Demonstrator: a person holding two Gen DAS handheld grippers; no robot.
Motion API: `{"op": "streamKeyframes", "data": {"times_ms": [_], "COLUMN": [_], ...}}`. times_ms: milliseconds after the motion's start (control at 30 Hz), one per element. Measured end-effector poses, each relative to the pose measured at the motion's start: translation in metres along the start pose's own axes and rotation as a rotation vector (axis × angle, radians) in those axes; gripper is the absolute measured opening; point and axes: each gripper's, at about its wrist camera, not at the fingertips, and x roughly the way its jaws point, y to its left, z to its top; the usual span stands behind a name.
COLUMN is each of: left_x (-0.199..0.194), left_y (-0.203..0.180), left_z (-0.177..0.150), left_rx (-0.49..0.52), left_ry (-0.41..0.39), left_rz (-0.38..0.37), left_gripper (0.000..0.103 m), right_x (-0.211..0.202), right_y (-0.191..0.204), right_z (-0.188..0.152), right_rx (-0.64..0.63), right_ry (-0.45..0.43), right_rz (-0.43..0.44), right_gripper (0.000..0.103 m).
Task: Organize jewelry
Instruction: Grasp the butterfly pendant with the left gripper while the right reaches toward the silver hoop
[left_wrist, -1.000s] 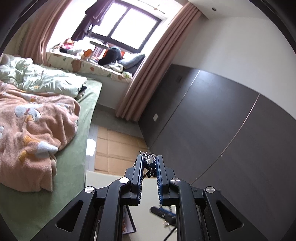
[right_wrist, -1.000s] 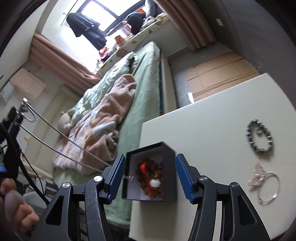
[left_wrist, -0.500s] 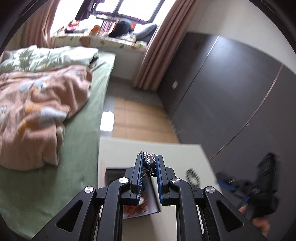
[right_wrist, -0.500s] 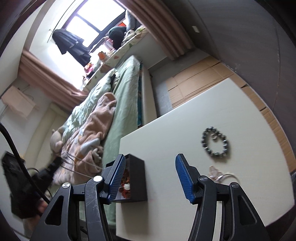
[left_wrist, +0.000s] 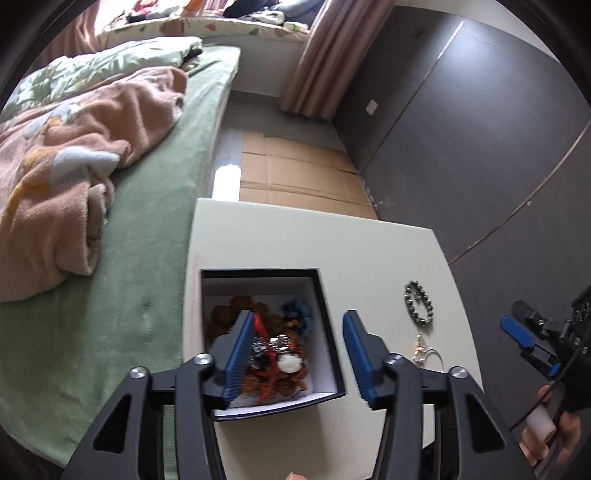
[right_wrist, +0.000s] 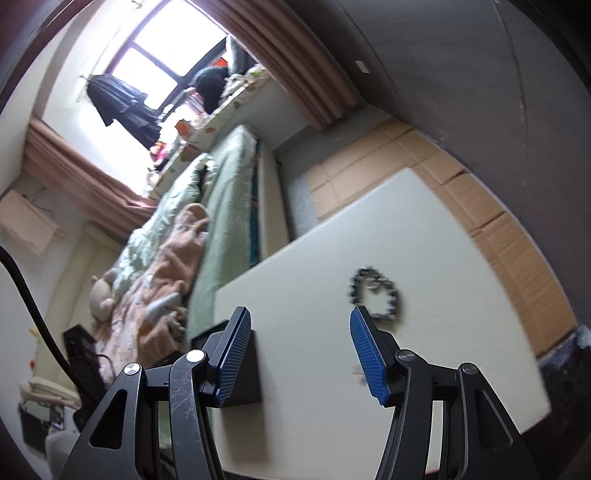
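The left gripper (left_wrist: 297, 338) hangs above the open black box (left_wrist: 325, 295), its blue-padded jaws spread wide and holding nothing. The box sits on the white table (left_wrist: 332, 243), toward the table's 9 o'clock edge. Inside lies a heap of brown beaded jewelry (left_wrist: 284, 380), with a red cord (left_wrist: 271, 373), a silver chain piece (left_wrist: 275, 341) and a blue item (left_wrist: 299, 314) at the heap's 1 o'clock.

On the bare table, at 3 o'clock from the box and well apart from it, lies a dark beaded bracelet (left_wrist: 418, 302). Just below it, at 6 o'clock, rests a thin silver bangle with a pale charm (left_wrist: 424, 354).

The right gripper (right_wrist: 301, 345) is also spread and empty, held over the table (right_wrist: 424, 229). In its view the dark beaded bracelet (right_wrist: 376, 293) appears blurred at 1 o'clock from the fingertips, while the box (right_wrist: 240, 384) sits behind the left finger at 8 o'clock. The right gripper (left_wrist: 532, 345) also shows at the 3 o'clock edge of the left wrist view.

A bed with a green sheet (left_wrist: 147, 229) borders the table at 9 o'clock.
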Motion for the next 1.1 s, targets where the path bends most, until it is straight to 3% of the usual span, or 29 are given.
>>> {"op": "streamKeyframes", "data": {"times_ms": [133, 367, 767, 1100], "left_x": [0.007, 0.028, 0.074, 0.118], "left_y": [-0.016, -0.055, -0.12, -0.145], "left_z": [-0.001, -0.008, -0.031, -0.044], "left_rx": [0.02, 0.078, 0.182, 0.222], "left_ry": [0.01, 0.048, 0.116, 0.183], "left_rz": [-0.019, -0.06, -0.087, -0.091], "left_gripper": [0.052, 0.052, 0.052, 0.052], "right_x": [0.0, -0.002, -0.013, -0.015], "right_y": [-0.017, -0.045, -0.078, -0.099], "right_z": [0.0, 0.001, 0.007, 0.015], "right_rx": [0.021, 0.075, 0.151, 0.185], "right_ry": [0.045, 0.09, 0.105, 0.118], "right_rz": [-0.07, -0.113, -0.098, -0.119], "right_gripper": [0.057, 0.057, 0.057, 0.057]}}
